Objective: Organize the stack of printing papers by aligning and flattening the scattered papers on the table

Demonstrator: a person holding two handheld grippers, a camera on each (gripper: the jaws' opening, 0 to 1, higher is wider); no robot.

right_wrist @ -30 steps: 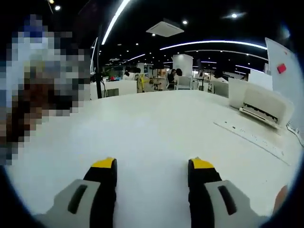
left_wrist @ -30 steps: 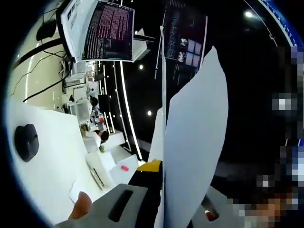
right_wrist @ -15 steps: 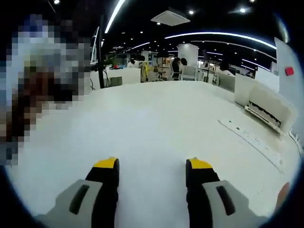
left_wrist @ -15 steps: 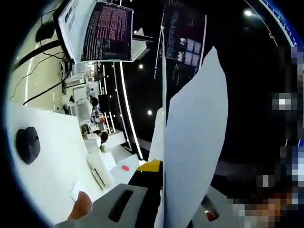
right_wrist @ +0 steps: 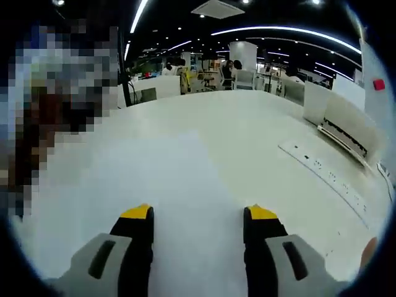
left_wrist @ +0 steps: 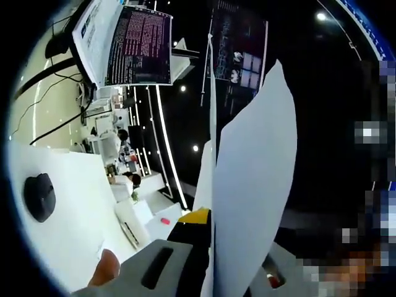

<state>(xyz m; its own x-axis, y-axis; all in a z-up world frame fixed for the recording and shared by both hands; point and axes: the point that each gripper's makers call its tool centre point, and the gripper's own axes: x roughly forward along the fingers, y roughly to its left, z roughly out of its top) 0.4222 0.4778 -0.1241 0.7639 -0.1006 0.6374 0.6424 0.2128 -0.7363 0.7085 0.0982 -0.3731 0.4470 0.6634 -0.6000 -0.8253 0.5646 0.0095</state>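
White printing paper (left_wrist: 253, 185) stands on edge in the left gripper view, rising from between the jaws and hiding the right one. My left gripper (left_wrist: 213, 226) is shut on these sheets and holds them up off the white table (left_wrist: 68, 204). In the right gripper view my right gripper (right_wrist: 199, 215) is open, its yellow-tipped jaws wide apart with nothing between them, low over the white table (right_wrist: 204, 154). A faint paler patch there may be a flat sheet (right_wrist: 167, 179); I cannot tell for sure.
A black mouse (left_wrist: 39, 197) lies on the table and a lit monitor (left_wrist: 124, 43) stands behind it. A white keyboard (right_wrist: 328, 179) and a white printer-like box (right_wrist: 346, 124) sit to the right. A fingertip (right_wrist: 369, 250) shows at the view's edge.
The right gripper view has tipped down toward the table, jaws still apart. The left gripper view has shifted slightly, with the paper still held the same way.
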